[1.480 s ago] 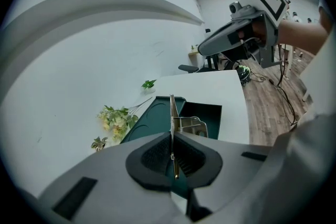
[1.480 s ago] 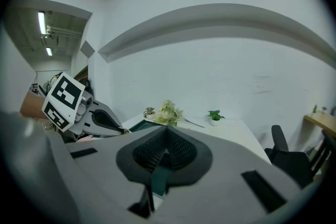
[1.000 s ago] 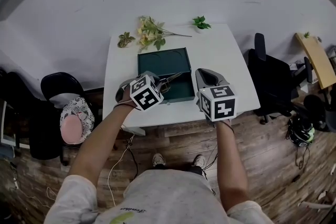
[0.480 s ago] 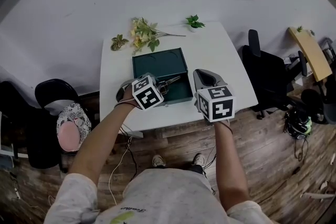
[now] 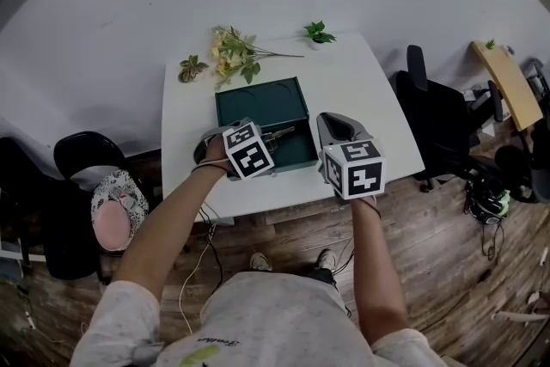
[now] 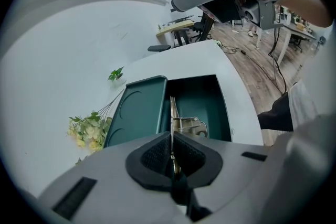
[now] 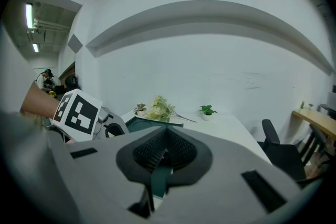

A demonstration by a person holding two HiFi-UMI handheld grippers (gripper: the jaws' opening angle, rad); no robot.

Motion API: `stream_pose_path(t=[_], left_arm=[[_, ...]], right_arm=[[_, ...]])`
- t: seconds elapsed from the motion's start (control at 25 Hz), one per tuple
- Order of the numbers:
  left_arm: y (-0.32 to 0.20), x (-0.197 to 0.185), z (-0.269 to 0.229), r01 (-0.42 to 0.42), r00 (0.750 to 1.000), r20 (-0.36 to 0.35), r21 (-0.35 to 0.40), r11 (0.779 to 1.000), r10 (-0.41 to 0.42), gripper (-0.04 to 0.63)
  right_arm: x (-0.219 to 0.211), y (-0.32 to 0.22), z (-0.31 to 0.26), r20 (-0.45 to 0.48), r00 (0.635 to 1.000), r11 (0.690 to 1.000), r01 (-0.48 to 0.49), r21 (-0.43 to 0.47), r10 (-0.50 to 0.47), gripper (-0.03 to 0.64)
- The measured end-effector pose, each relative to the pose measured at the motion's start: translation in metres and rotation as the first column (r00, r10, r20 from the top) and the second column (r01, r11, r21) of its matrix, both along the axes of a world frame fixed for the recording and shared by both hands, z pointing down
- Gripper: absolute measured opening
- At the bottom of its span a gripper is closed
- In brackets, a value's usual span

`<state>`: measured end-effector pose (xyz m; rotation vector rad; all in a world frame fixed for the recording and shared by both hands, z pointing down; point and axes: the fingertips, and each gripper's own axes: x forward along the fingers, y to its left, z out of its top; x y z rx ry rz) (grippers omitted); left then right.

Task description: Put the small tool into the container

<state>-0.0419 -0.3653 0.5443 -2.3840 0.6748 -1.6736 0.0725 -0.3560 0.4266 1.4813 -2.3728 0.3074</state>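
A dark green container [image 5: 258, 103] lies open on the white table [image 5: 361, 90], its lid [image 6: 137, 113] folded back on the far side. My left gripper [image 5: 265, 142] is shut on a small metal tool [image 5: 280, 134]. Seen from the left gripper view, the thin tool [image 6: 172, 113] sticks out from between the pads [image 6: 157, 153] and hangs over the container's inner tray [image 6: 205, 99], pointing steeply down. My right gripper [image 5: 340, 128] hovers beside the container's right edge. Its jaws [image 7: 167, 150] are shut with nothing between them.
Artificial flowers [image 5: 234, 54], a leafy sprig [image 5: 187, 67] and a small potted plant [image 5: 317, 33] lie along the table's far edge. A black office chair [image 5: 434, 120] stands to the right, a dark chair with a pink bag [image 5: 116, 206] to the left.
My left gripper has sunk a little toward the container with the tool still in it. The right gripper has stayed in place.
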Motion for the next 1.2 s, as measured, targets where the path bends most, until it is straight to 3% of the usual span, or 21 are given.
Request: stream_pose_path(t=[0.64, 1.2], left_arm=[[-0.011, 0.007, 0.009, 0.001, 0.999, -0.037, -0.031, 1.0, -0.002, 0.009], [-0.012, 0.011, 0.009, 0.014, 0.992, -0.122, -0.082, 0.997, -0.024, 0.015]], right_arm=[[0.005, -0.002, 0.005, -0.013, 1.0, 1.0, -0.024, -0.011, 0.024, 0.005], [0.008, -0.003, 0.006, -0.022, 0.999, 0.999, -0.031, -0.017, 0.031, 0.005]])
